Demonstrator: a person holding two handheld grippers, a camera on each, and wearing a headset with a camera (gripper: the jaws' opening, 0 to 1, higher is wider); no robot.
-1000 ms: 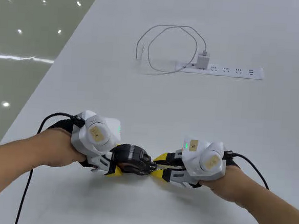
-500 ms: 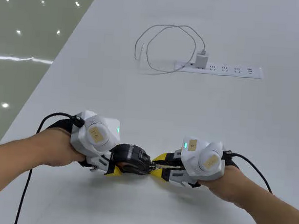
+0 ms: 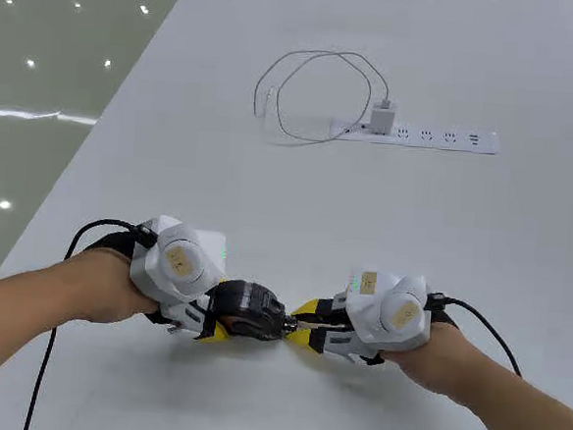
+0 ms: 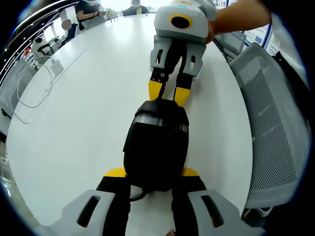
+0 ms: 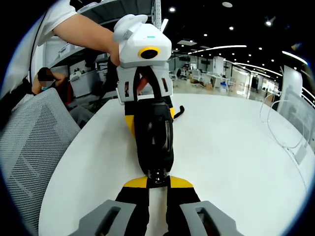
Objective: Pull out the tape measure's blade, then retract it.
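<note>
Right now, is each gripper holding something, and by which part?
The left gripper clamps the tape measure by its case sides; the right gripper pinches the blade's end hook.

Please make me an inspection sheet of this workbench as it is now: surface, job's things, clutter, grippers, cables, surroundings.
Surface: white table, smooth.
Job's things: black tape measure, held between the two grippers; blade hardly out.
Clutter: white power strip with a charger plugged in, at the far side.
Grippers: left gripper shut on the tape measure's body; right gripper shut on the blade end.
Cables: white cable looped from the charger; black gripper cables trailing toward the person.
Surroundings: mesh chair, glossy floor, open office behind.
</note>
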